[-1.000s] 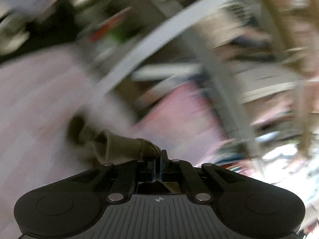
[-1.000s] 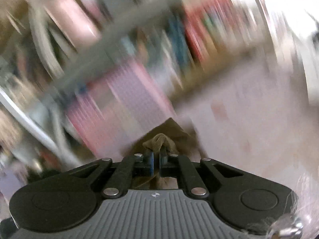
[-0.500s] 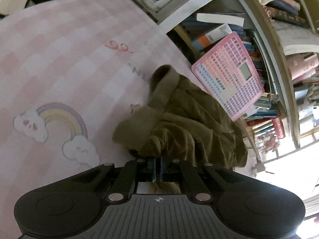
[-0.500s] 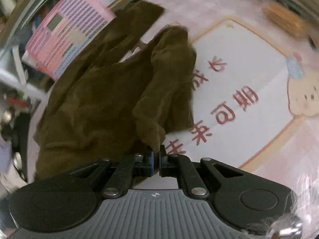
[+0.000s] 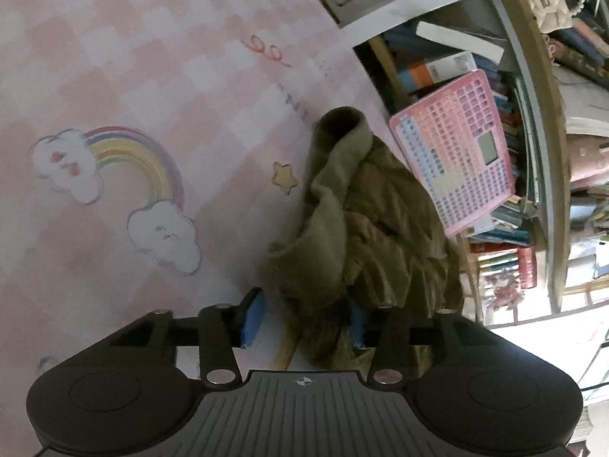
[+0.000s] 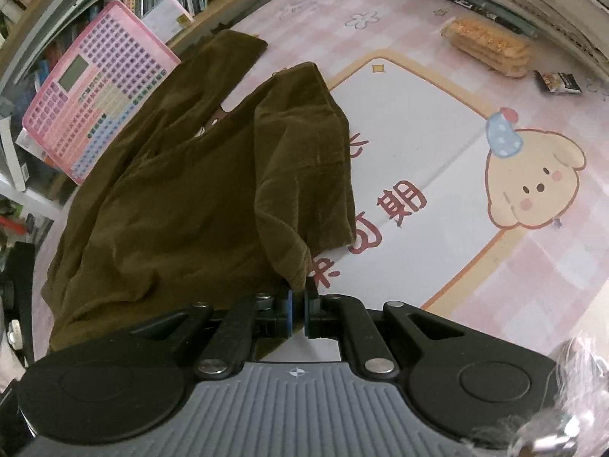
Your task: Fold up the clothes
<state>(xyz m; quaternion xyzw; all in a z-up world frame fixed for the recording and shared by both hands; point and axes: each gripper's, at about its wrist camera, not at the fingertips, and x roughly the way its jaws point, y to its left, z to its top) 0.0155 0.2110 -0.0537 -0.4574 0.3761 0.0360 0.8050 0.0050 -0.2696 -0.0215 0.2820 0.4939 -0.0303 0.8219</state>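
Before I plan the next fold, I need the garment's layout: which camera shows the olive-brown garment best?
The right wrist view: the olive-brown garment lies spread across the pink mat, one flap doubled over, a corner pinched in the right gripper. The left wrist view shows only a bunched heap between the open left gripper fingers.

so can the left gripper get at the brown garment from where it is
Probably yes: the left gripper is open with the brown garment bunched between its blue pads, nothing blocking it on the pink mat.

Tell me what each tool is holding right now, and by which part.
The left tool is open and grips nothing. The right tool is shut on the brown garment, pinching a bunched edge at its near corner.
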